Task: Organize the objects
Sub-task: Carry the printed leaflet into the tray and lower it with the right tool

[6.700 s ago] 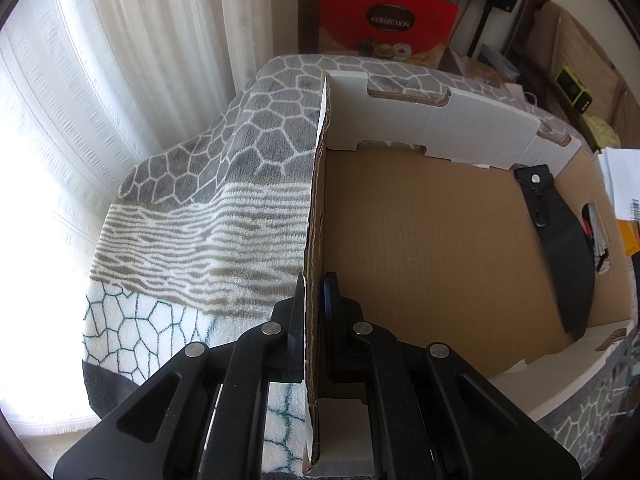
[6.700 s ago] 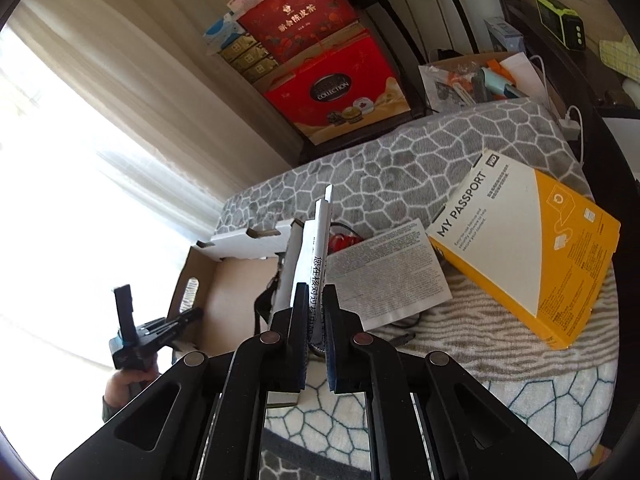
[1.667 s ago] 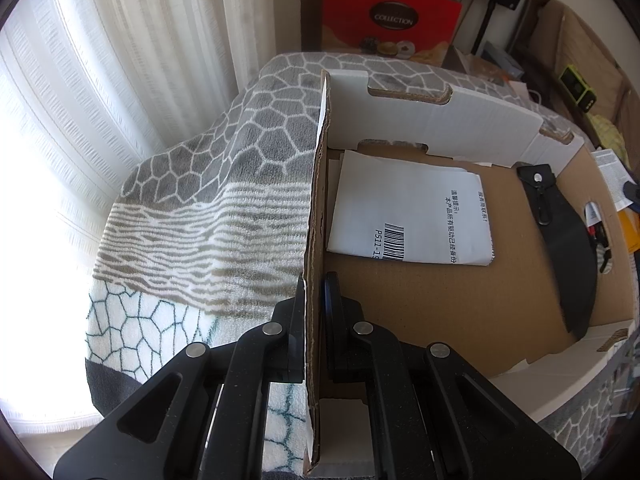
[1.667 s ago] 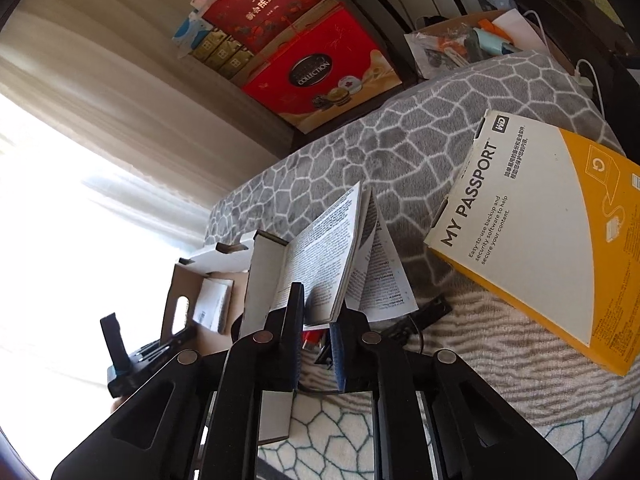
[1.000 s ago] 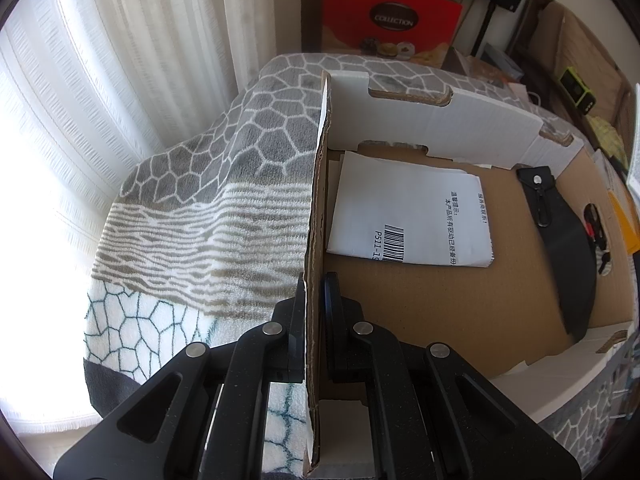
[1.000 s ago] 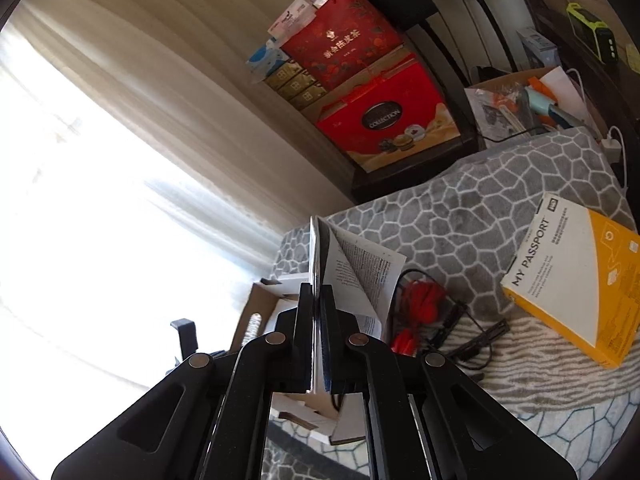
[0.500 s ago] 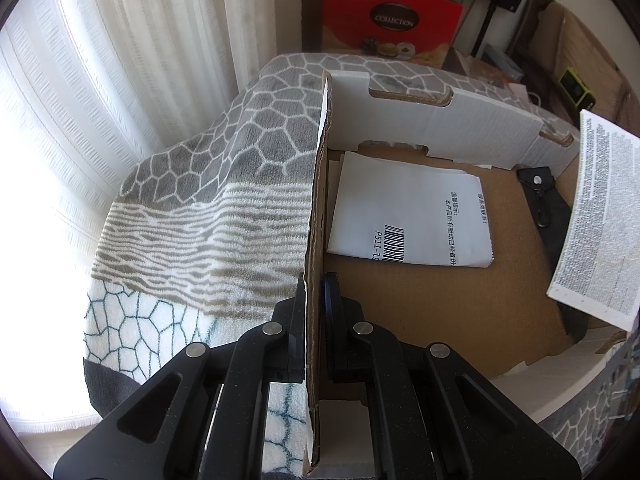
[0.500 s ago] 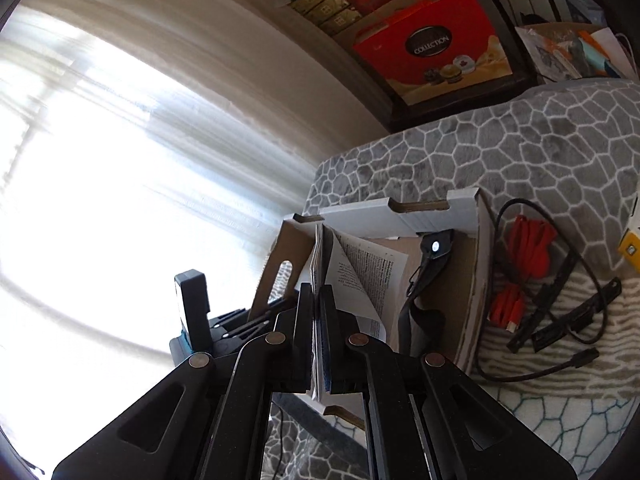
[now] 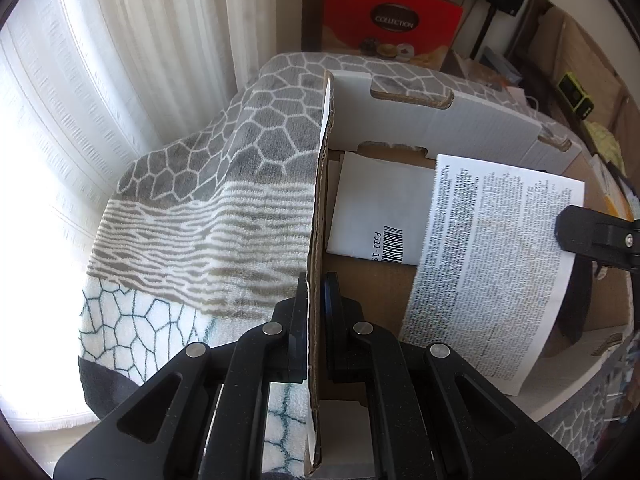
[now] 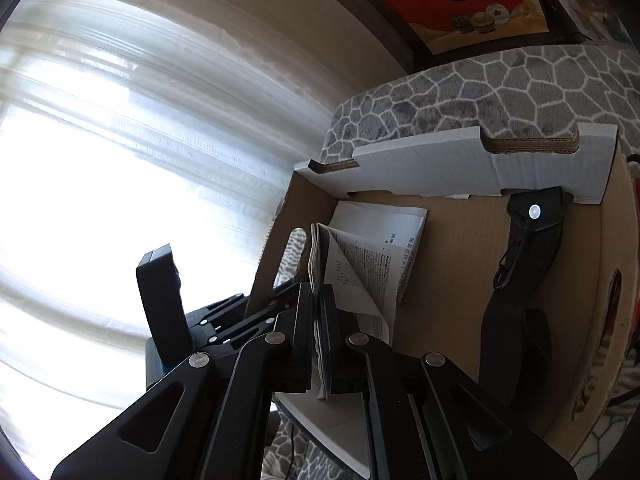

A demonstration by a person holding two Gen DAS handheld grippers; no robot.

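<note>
- Left tool [image 9: 316, 300] is clenching the upright side wall of the cardboard box [image 9: 316, 208].
- Right tool [image 10: 318, 300] is gripping a folded leaflet [image 10: 360, 264], hanging over the box floor, directly above the barcoded sheet [image 9: 376, 204].

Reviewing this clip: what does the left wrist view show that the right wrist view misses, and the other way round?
Only the left wrist view shows the barcode on the white sheet and the printed face of the held leaflet. Only the right wrist view shows the black strap along its length and the leaflet's fanned pages. Both show the cardboard box, the white sheet on its floor, the left gripper shut on the box wall, and the right gripper shut on the leaflet over the box.
</note>
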